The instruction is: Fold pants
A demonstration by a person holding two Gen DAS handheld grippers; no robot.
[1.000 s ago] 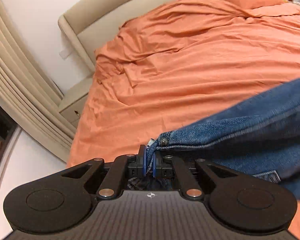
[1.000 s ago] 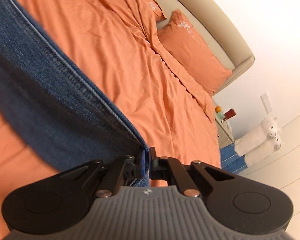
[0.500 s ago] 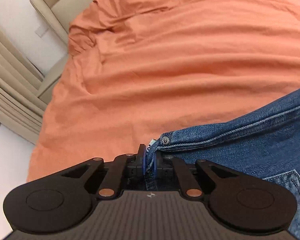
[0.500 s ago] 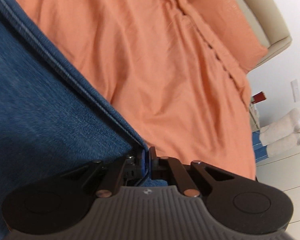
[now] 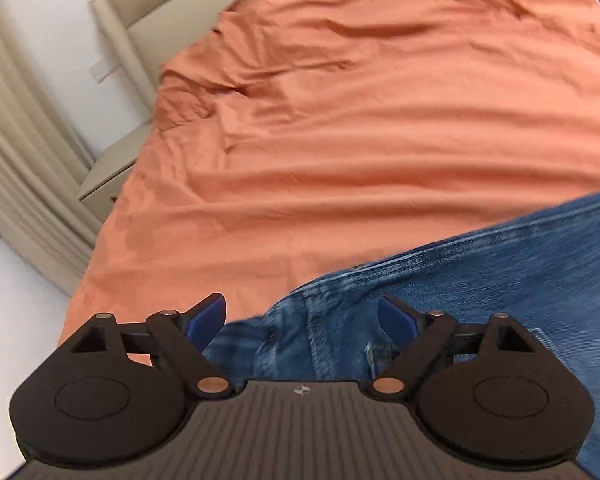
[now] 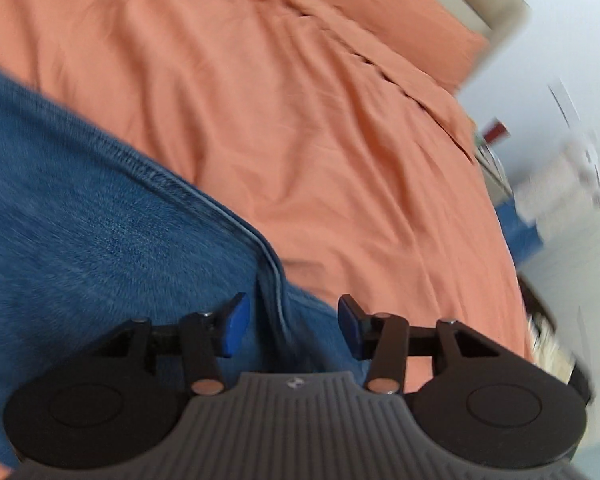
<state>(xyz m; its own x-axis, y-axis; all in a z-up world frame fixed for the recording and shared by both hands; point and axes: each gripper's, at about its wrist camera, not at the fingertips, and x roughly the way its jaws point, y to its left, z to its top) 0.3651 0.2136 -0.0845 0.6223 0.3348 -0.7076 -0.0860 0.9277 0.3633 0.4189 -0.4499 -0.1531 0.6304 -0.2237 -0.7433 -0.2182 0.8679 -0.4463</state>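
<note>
Blue denim pants [image 5: 480, 280] lie on the orange bedsheet [image 5: 360, 140]. In the left wrist view my left gripper [image 5: 302, 314] hangs just over the waistband corner, its jaws opening wide, blue pads clear of the cloth. In the right wrist view the pants [image 6: 100, 232] fill the left side, their hem seam running down between the fingers of my right gripper [image 6: 294, 324]. Its jaws are opening too, and the pads stand apart from the denim. The far part of the pants is out of view.
A beige headboard [image 5: 148, 12] and pleated curtain [image 5: 16, 152] stand at the left. An orange pillow [image 6: 400, 28] lies at the head of the bed. A bedside stand with small items [image 6: 496, 136] and a white soft toy [image 6: 568, 176] are at the right.
Both grippers sank toward the bed with the pants, then let go: each was shut on a denim edge and now stands open over it. The pants now rest on the sheet.
</note>
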